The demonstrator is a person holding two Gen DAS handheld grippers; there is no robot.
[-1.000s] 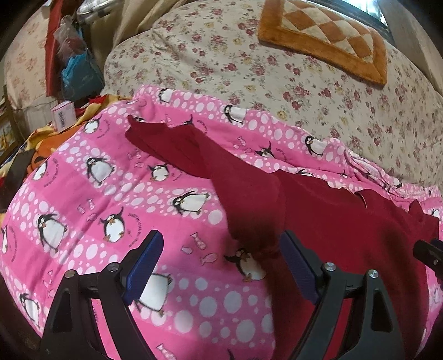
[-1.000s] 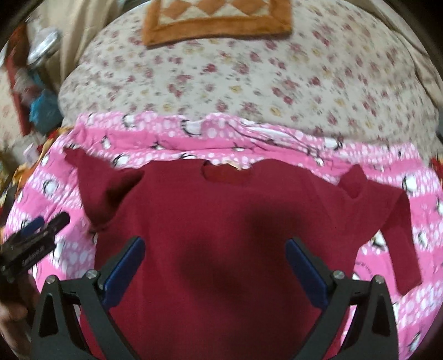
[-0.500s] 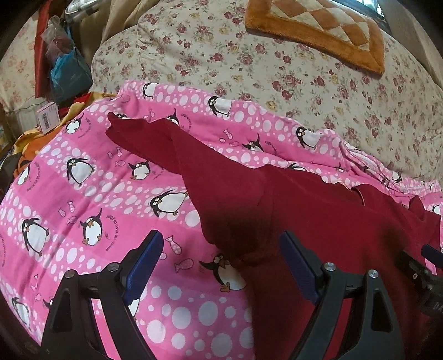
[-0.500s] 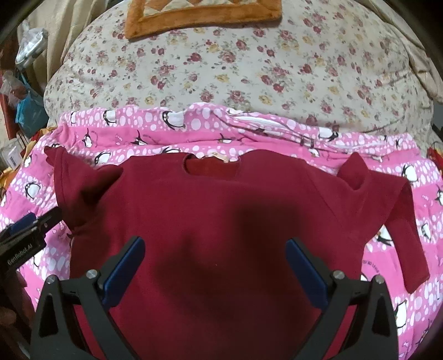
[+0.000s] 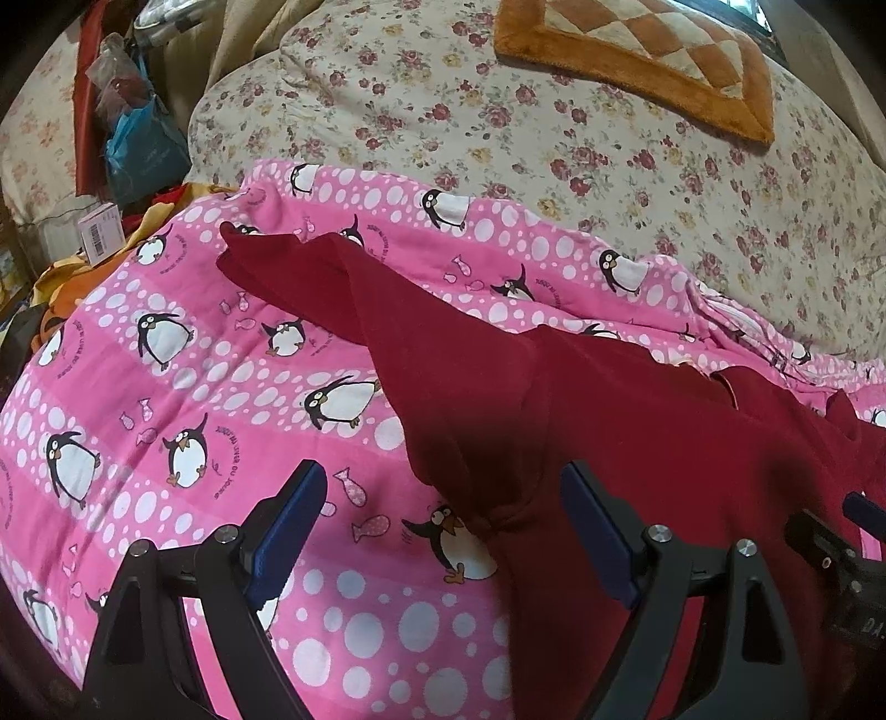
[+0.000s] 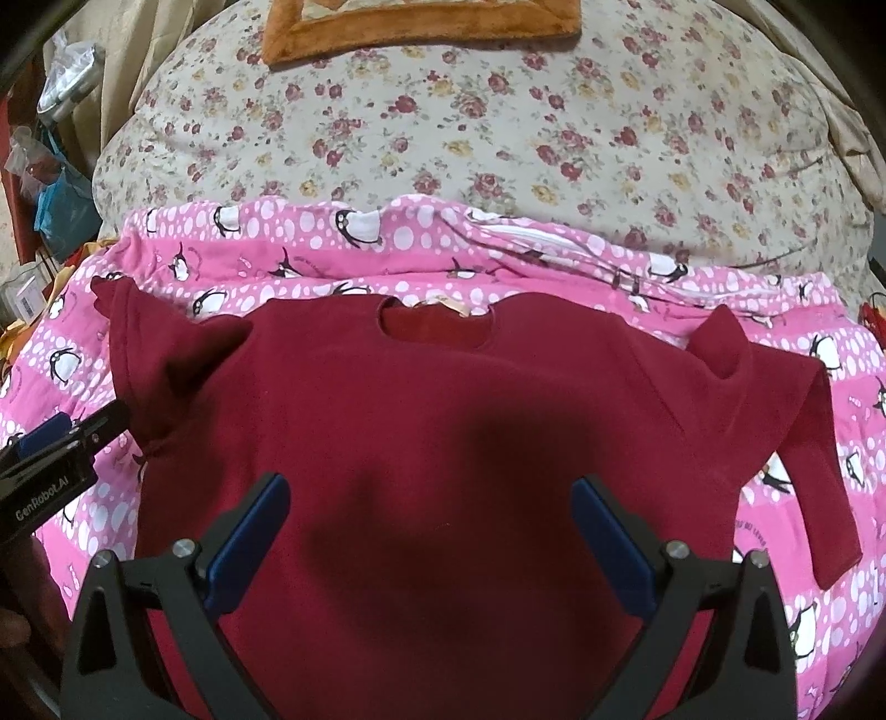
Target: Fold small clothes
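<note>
Item one, your task piece: a dark red long-sleeved top (image 6: 443, 443), spread flat and front side up across the centre of the right wrist view, neckline (image 6: 434, 327) toward the top of the frame, with a pale label just visible inside it. One sleeve (image 6: 819, 471) runs down the right side of that frame and lies flat; the other sleeve (image 5: 310, 282) reaches toward the upper left of the left wrist view, its cuff end slightly rumpled. Item two, the surface beneath: a pink penguin-print blanket (image 5: 166, 387) with white dots, filling the lower left of the left wrist view and bordering the top on both sides. Item three, behind it: a cream floral bedcover (image 6: 498, 127) across the upper half of both frames, with an orange checked cushion (image 5: 653, 50) lying on it at the upper right of the left wrist view. Item four: a blue plastic bag (image 5: 144, 144) and a small barcoded box (image 5: 99, 232) among clutter at the left edge. Your left gripper (image 5: 443, 531) stands wide, holding nothing, over the blanket and the top's side seam. Your right gripper (image 6: 432, 531) likewise stands wide and holds nothing, above the top's lower middle, where a shadow falls on the cloth.
</note>
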